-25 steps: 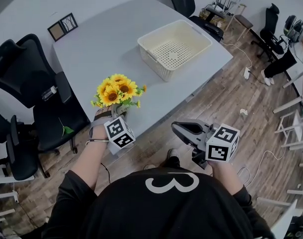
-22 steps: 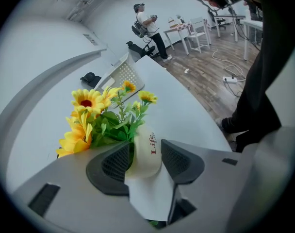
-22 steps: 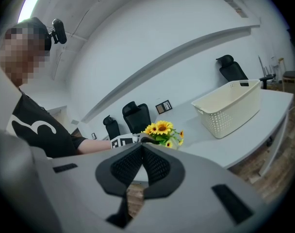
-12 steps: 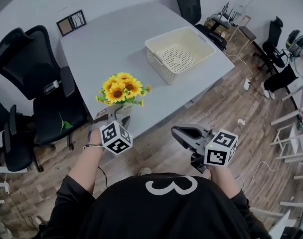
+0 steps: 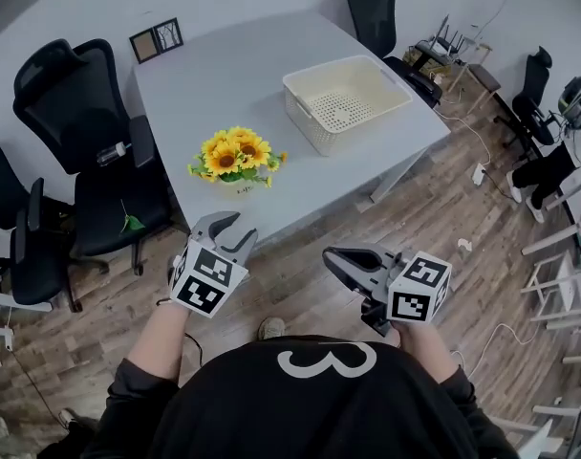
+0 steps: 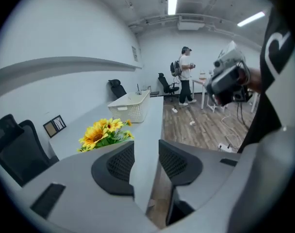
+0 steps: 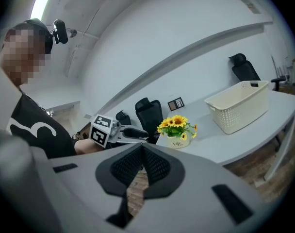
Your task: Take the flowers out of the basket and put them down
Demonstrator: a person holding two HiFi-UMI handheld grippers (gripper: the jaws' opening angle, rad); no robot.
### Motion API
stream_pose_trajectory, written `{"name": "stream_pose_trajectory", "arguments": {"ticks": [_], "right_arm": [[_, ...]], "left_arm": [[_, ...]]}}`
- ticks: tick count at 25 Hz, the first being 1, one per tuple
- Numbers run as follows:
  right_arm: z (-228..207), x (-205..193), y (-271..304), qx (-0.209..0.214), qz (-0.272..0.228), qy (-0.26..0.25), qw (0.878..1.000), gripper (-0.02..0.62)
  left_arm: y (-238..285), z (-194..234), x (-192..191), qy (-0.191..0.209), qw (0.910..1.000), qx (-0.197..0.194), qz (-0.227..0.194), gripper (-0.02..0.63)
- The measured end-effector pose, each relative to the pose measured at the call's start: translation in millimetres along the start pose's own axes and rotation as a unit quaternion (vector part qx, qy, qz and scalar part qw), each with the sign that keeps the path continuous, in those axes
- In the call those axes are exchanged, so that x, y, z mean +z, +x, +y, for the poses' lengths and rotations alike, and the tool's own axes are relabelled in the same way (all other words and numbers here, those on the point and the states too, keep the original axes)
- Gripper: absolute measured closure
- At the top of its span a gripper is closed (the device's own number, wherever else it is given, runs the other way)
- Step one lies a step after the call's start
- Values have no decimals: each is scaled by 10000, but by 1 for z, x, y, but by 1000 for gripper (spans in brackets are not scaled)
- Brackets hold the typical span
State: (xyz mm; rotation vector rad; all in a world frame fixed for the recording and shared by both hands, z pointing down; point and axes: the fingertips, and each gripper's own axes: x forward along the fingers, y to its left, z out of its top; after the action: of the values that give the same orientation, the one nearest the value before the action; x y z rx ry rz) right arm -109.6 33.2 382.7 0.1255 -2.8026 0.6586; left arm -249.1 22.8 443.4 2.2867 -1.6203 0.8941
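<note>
1. Sunflowers, a small yellow artificial bunch with green leaves, stand upright in a small round white pot with dark lettering on its side.
2. The white pot sits on the large pale grey table, near the edge closest to the person and outside the basket.
3. The cream plastic basket is rectangular, with perforated walls and floor. It stands farther along the same table toward the right corner, well apart from the sunflowers, and its perforated floor shows bare.
4. The left gripper hangs off the table, above the brown wooden plank floor just short of the table edge, and points toward the pot. Its jaws stand apart and have just been narrowing a little. They hold nothing; only the table edge and the floor show in the gap.
5. The right gripper is held to the right of the left one, also over the floor. Its jaws are brought together at the tips, with nothing gripped.
6. Black mesh-backed office chairs stand to the left of the table and another stands at its far end.
7. Two dark picture frames lie on the table's far left corner.
</note>
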Motion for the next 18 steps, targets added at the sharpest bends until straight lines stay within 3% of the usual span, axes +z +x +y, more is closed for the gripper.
{"name": "stream_pose_trajectory", "arguments": {"ticks": [3,6,9,13,18], "right_arm": [[14,-4,-15,128,1,-59,9999,586],[33,-10,-31,285,27,-172,9994,588],[52,-16,-47,418,-8,-267,9988,586],[76,-26,-61,645,-65,-277,9975,588],[110,-37,-76,1006,-140,-320,9943,588]], "left_arm": [[-29,-36,25,-485,9976,-305,-385,488],[-62,-70,55,-932,9893,-491,-1012,556],[-91,-105,82,-1070,9808,-629,-1501,569],[-121,-141,95,-1266,9727,-737,-1801,592],[-142,-178,82,-1654,9646,-871,-1863,594]]}}
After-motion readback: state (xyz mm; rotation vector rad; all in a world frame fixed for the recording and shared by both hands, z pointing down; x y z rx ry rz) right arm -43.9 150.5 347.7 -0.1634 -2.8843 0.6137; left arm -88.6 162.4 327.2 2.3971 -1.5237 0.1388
